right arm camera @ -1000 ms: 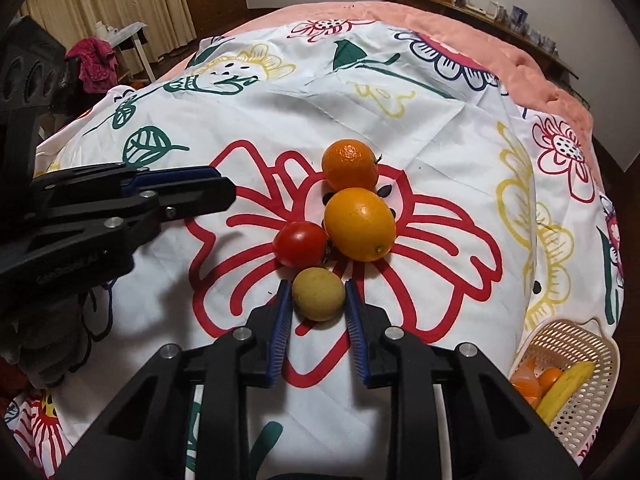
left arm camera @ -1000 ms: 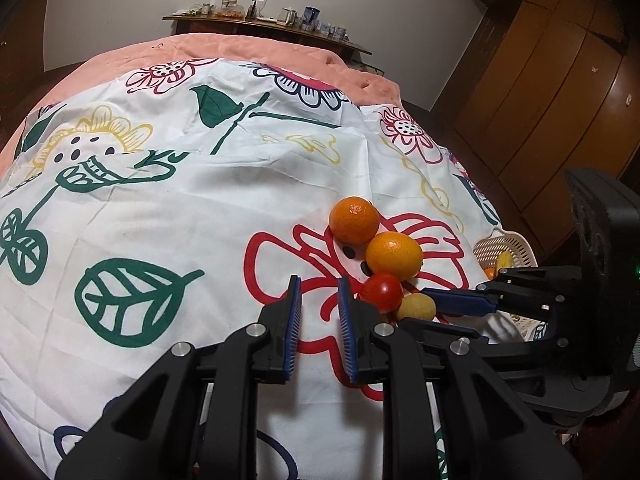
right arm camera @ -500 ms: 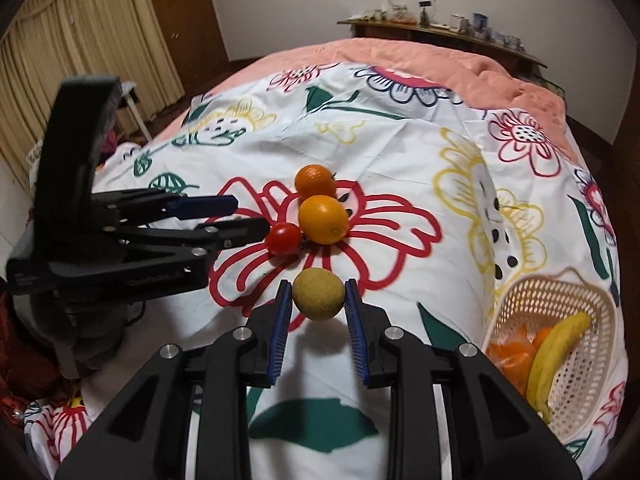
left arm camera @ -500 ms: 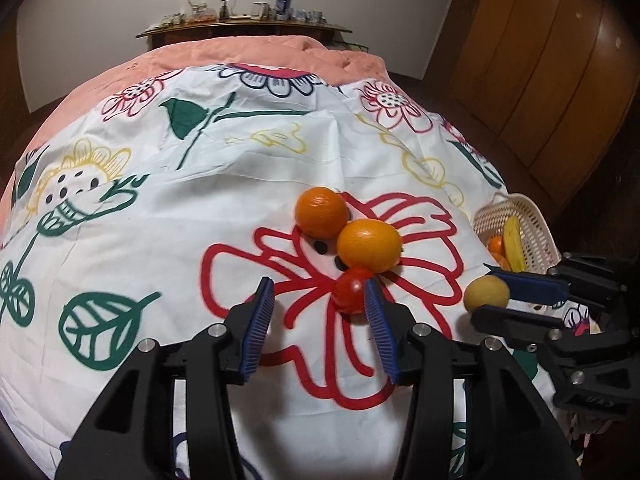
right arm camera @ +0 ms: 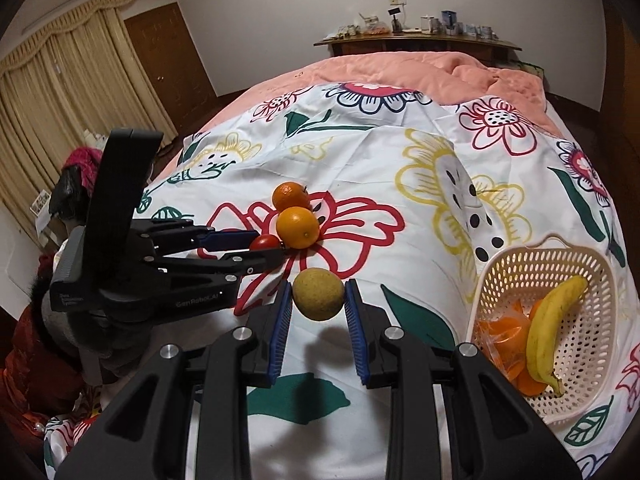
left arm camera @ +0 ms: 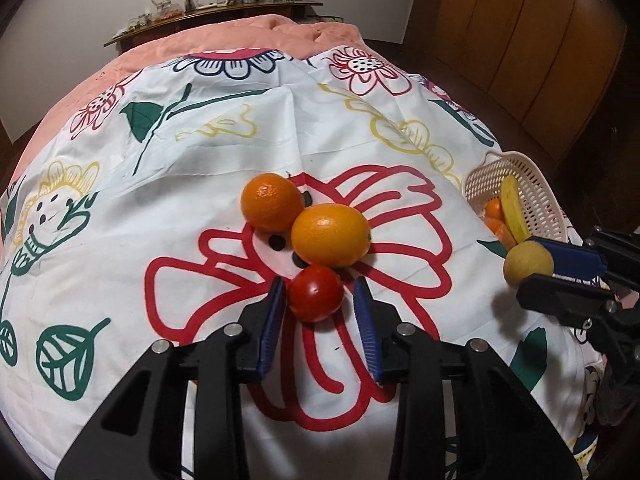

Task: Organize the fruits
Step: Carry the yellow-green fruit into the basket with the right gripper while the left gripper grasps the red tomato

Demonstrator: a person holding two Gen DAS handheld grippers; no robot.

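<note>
My right gripper [right arm camera: 317, 294] is shut on a yellow-green round fruit [right arm camera: 318, 294] and holds it above the flowered bedsheet; it also shows in the left wrist view [left arm camera: 528, 262], near the basket. My left gripper [left arm camera: 320, 292] is open, its jaws on either side of a red tomato [left arm camera: 316, 293] that lies on the sheet. Behind the tomato lie a large orange [left arm camera: 330, 234] and a smaller orange [left arm camera: 271, 202], touching each other. A cream plastic basket [right arm camera: 592, 344] at the right holds a banana [right arm camera: 550, 330] and orange pieces [right arm camera: 506, 334].
The bed's peach blanket [right arm camera: 400, 72] lies beyond the sheet. A shelf with small items [right arm camera: 416, 38] stands against the far wall. Curtains and a door [right arm camera: 160, 64] are at the left, wooden wardrobe doors [left arm camera: 520, 40] at the right.
My right gripper lifted the yellow-green fruit off the sheet and carried it right toward the basket. My left gripper opened and moved forward around the tomato.
</note>
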